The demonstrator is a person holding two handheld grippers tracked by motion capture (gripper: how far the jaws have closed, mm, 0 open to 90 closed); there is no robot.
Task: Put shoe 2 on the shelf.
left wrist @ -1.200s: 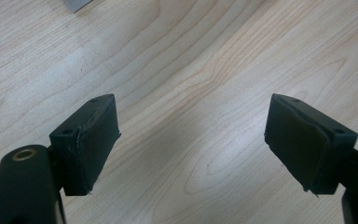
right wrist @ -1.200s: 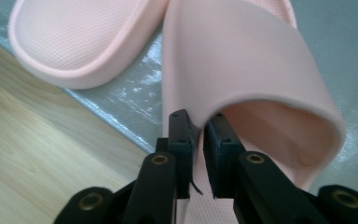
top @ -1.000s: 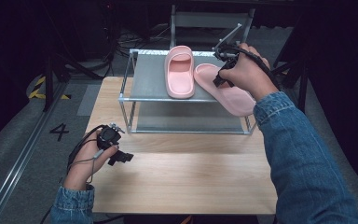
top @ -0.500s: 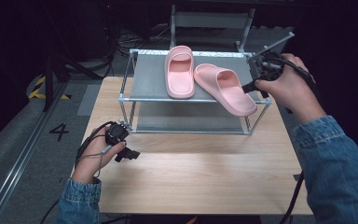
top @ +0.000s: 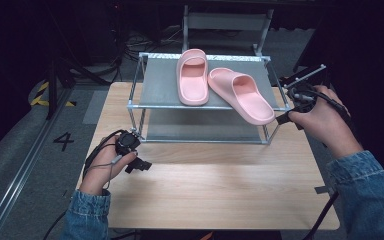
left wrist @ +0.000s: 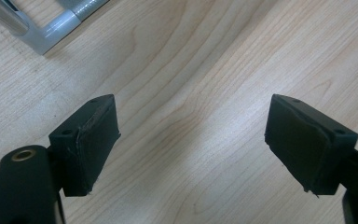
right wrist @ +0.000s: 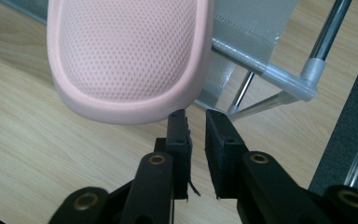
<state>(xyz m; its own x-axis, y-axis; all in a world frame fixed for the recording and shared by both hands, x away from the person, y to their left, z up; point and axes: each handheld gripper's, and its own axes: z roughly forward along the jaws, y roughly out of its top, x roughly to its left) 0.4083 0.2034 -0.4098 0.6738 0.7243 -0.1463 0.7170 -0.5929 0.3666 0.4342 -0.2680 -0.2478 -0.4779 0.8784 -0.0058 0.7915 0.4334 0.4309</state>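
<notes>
A small metal shoe rack [top: 137, 92] with a grey shelf stands at the back of the wooden counter [top: 215, 195]. Two pink slippers sit on the top shelf. The left slipper [top: 192, 77] lies straight, with its toe pointing away from the person. The right slipper [top: 240, 95] is turned at a slant, touching the left one near the far end, and its heel hangs over the front bar of the rack.

The person's right hand [top: 320, 120] holds the right tool [top: 294, 95] just beside the right end of the rack, up off the counter. In the right gripper view its two black jaws stand very close, with only a thin gap between them, and nothing is between them. The rounded, dotted heel of the slanted slipper [right wrist: 130, 56] hangs just above the jaw tips, not touching them.

The person's left hand [top: 105, 165] rests on the counter near the front left leg of the rack, holding the left tool [top: 139, 165]. In the left gripper view its jaws are spread wide apart and hold nothing. Bare wood shows between them, and a grey foot of the rack [left wrist: 51, 32] sits in the upper corner.

Both arms wear blue denim sleeves [top: 370, 195].
</notes>
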